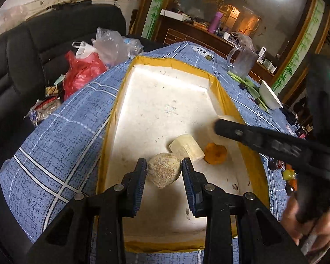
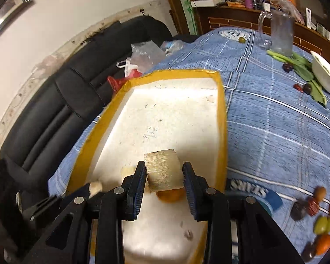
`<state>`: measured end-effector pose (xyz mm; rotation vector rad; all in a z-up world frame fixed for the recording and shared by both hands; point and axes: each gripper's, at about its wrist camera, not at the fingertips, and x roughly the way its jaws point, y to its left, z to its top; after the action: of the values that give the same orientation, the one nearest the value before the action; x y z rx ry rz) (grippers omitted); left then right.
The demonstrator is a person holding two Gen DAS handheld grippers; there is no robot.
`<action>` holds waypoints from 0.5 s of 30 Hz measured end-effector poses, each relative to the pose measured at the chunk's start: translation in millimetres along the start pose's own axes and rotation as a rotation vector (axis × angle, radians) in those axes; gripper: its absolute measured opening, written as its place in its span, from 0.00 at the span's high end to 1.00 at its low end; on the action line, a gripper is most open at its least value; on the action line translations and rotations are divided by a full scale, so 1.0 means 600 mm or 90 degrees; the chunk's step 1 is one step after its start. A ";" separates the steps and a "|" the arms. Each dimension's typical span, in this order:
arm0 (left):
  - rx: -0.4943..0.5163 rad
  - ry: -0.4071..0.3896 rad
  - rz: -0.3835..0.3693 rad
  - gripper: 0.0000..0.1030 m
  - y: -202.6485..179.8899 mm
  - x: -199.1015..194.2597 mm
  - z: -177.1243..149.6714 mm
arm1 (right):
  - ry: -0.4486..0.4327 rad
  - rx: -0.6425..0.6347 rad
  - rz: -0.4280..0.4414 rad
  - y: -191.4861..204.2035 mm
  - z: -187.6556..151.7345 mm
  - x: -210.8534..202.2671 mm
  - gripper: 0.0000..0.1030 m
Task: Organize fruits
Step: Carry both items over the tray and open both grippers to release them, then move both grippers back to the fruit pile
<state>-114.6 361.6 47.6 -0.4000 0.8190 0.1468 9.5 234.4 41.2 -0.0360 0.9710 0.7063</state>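
A white foam tray [image 1: 165,101] with a yellow taped rim lies on the blue checked tablecloth. My left gripper [image 1: 164,169] is shut on a rough beige fruit [image 1: 164,172], low over the tray's near end. Just beyond it a pale cream chunk [image 1: 186,150] and an orange fruit [image 1: 215,154] lie in the tray. My right gripper [image 2: 165,171] is shut on another pale ribbed chunk [image 2: 164,171], above the orange fruit [image 2: 169,197]. From the left wrist view that right gripper [image 1: 222,123] reaches in over the tray's right rim.
Several small fruits [image 2: 323,222], orange, green and dark, lie loose on the cloth right of the tray [image 2: 165,114]. A glass jug [image 2: 281,35], a white bowl [image 2: 325,74] and green leaves stand at the far right. Plastic bags [image 1: 88,68] and a black sofa [image 1: 33,55] are left.
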 end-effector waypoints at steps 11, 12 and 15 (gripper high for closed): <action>-0.038 -0.023 -0.038 0.43 0.016 -0.020 0.003 | -0.056 -0.002 -0.046 -0.014 -0.013 -0.067 0.48; -0.044 -0.027 -0.039 0.42 0.018 -0.024 0.003 | -0.059 -0.009 -0.065 -0.017 -0.024 -0.077 0.48; -0.054 -0.033 -0.045 0.40 0.018 -0.032 0.005 | -0.045 -0.024 -0.099 -0.023 -0.064 -0.091 0.48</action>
<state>-128.8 373.1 60.5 -0.5026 0.7479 0.1258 -31.0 182.1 56.8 -0.1181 0.8771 0.5785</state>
